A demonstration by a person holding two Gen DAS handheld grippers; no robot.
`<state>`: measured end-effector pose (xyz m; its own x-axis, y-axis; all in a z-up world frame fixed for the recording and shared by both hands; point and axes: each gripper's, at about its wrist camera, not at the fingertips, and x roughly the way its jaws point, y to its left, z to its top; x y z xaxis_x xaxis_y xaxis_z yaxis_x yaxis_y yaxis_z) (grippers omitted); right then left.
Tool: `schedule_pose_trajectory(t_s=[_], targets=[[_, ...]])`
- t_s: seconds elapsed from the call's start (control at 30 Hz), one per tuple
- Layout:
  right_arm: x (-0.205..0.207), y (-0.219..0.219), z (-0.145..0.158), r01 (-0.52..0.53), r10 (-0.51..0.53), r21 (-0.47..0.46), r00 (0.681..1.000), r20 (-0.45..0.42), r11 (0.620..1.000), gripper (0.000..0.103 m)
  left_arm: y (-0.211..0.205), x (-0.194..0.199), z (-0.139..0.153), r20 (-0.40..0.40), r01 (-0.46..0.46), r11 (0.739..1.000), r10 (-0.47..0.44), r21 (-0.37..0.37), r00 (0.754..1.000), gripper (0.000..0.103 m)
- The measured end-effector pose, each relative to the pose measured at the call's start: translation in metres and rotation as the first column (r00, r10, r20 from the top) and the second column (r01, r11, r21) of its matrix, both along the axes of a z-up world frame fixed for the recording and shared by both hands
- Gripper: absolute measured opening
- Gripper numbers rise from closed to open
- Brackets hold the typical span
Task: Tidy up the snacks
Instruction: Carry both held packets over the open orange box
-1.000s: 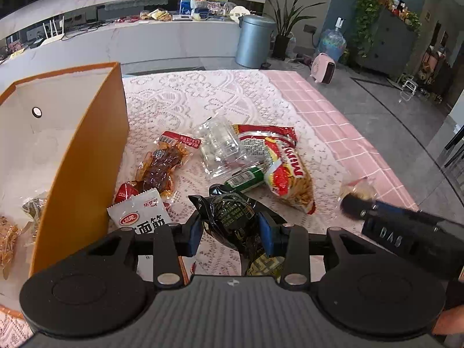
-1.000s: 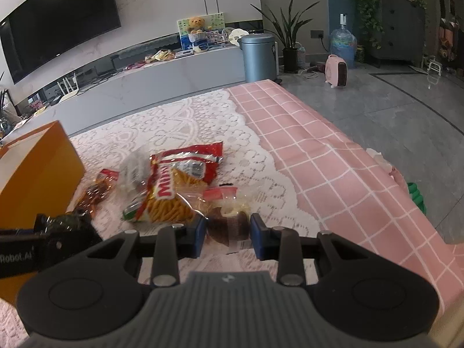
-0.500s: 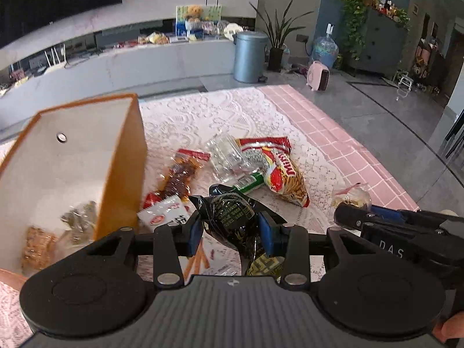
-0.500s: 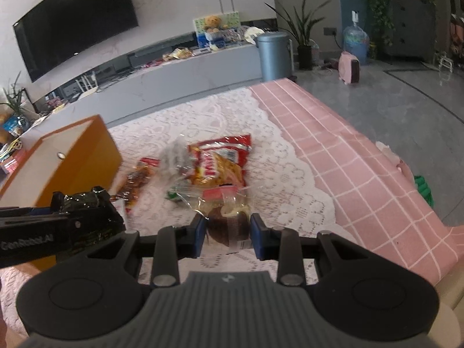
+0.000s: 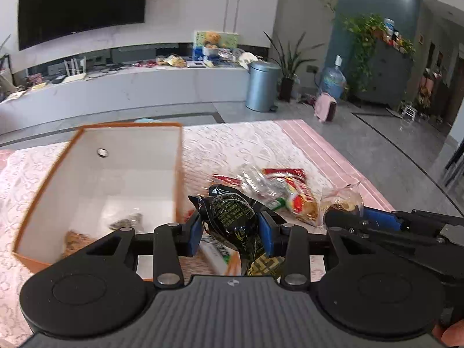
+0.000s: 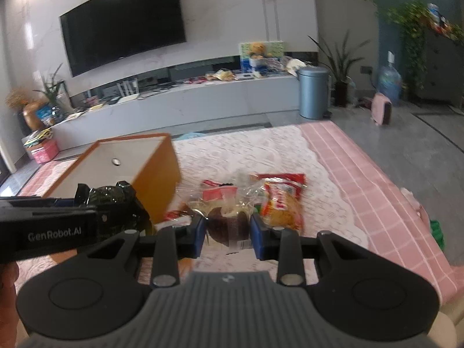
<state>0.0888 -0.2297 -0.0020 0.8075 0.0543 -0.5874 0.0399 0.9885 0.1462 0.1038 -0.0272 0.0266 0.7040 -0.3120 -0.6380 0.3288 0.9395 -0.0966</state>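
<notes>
Snacks lie in a loose heap (image 6: 269,200) on the lace cloth (image 5: 237,148) that covers the counter, just right of the orange box (image 5: 177,174), whose white inside already holds a couple of packets (image 5: 127,221) at the bottom. The left gripper (image 5: 230,229) has its fingers pinched on a black foil packet (image 5: 232,217), held up off the cloth near the box's right wall. The right gripper (image 6: 227,229) has its fingers clamped on a clear wrapper with a brown cake inside (image 6: 227,223), also lifted, I think, though blur makes it hard to judge. A red-and-yellow bag (image 6: 282,203) lies at the heap's right side.
</notes>
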Motion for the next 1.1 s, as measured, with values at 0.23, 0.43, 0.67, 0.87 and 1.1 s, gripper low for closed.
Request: schedule_pose_trajectory(t_s=[0.23, 0.43, 0.67, 0.87, 1.1], targets=[[0.007, 0.042, 0.013, -0.094, 0.095, -0.025, 0.995, 0.028, 0.995, 0.03, 0.039, 0.006, 0.014, 0.038, -0.06, 0.998, 0.059, 0.034, 0.998, 0.045], [0.02, 0.079, 0.025, -0.206, 0.207, -0.038, 0.977, 0.05, 0.978, 0.03, 0.061, 0.015, 0.024, 0.074, -0.079, 0.993, 0.072, 0.092, 0.995, 0.045], [0.047, 0.124, 0.033, -0.349, 0.35, -0.042, 0.936, 0.026, 0.936, 0.03, 0.096, 0.037, 0.026, 0.02, -0.087, 0.988, 0.085, 0.126, 0.996, 0.045], [0.071, 0.14, 0.028, -0.433, 0.434, -0.045, 0.901, 0.004, 0.9, 0.03, 0.123, 0.06, 0.018, -0.06, -0.084, 0.988, 0.092, 0.127, 0.994, 0.046], [0.112, 0.149, 0.011, -0.528, 0.531, 0.057, 0.846, -0.057, 0.847, 0.03, 0.141, 0.08, 0.002, -0.11, -0.067, 0.985, 0.085, 0.161, 0.99, 0.046]])
